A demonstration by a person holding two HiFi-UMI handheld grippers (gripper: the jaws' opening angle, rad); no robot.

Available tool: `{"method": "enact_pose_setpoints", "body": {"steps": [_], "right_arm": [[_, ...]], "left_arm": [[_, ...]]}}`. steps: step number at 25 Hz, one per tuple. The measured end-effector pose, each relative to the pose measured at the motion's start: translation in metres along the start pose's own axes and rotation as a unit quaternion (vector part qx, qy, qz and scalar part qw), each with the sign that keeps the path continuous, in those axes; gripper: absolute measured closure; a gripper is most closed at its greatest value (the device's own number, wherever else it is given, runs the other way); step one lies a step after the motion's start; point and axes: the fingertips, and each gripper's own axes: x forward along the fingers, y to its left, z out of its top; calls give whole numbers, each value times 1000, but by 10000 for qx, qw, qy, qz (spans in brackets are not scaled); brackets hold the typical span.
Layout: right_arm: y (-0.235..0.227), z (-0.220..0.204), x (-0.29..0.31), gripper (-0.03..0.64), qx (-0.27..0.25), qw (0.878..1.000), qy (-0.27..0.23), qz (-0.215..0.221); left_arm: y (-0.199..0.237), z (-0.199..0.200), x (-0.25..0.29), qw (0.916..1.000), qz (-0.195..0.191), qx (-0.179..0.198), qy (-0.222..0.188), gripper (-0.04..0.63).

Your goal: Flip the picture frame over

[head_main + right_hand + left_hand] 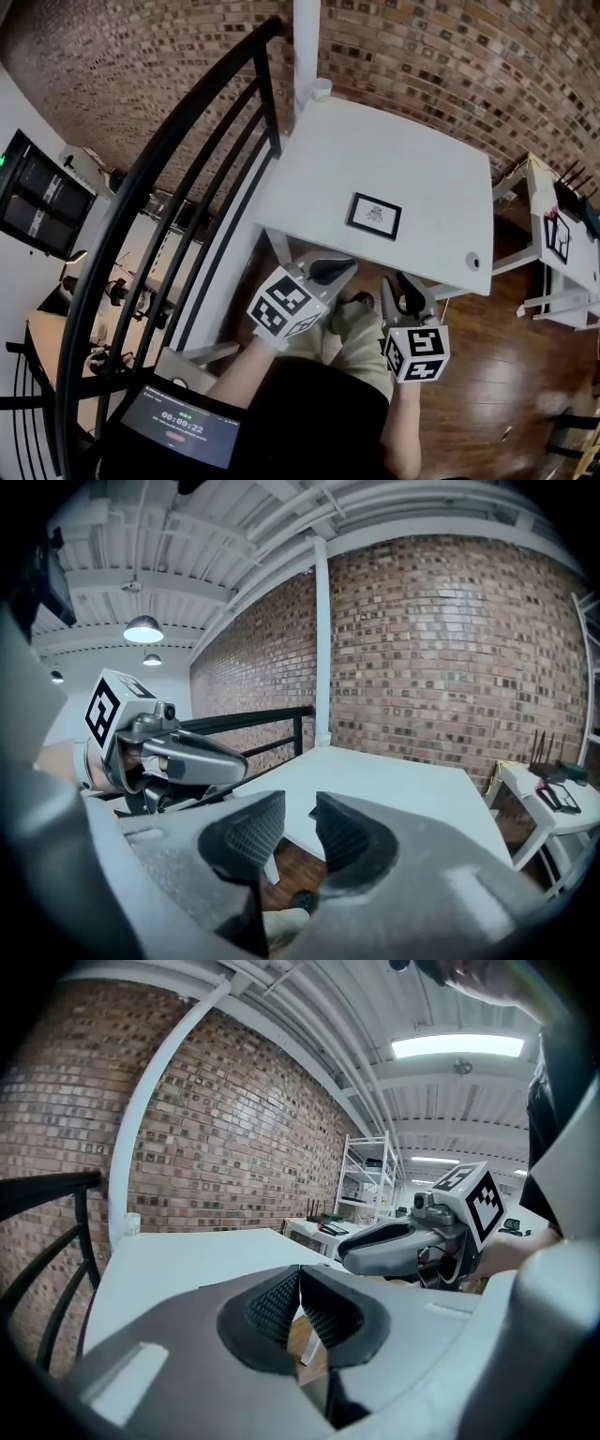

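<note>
A small black picture frame lies flat on the white table, picture side up, near the front edge. Both grippers hang off the table's near side, above the person's lap. My left gripper is shut with nothing in it; its pads meet at the tips. My right gripper is open, a narrow gap between its pads, nothing held. In the right gripper view the frame shows as a dark sliver between the jaws. Each gripper appears in the other's view: the right gripper and the left gripper.
A black stair railing runs along the table's left side. A white cup stands at the far corner by a white post. A second white table with items stands right. A brick wall is behind; wooden floor lies below.
</note>
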Motion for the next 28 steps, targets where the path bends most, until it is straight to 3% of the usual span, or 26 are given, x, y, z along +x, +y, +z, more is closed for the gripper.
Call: {"method": "enact_pose_setpoints", "body": {"steps": [13, 28], "right_arm": [[21, 4, -10, 595, 38, 9985, -547, -75], [28, 2, -12, 623, 364, 9969, -704, 4]], "left_arm": [[-6, -5, -14, 9995, -77, 161, -275, 578], [-21, -9, -6, 9990, -341, 273, -128, 578]]}}
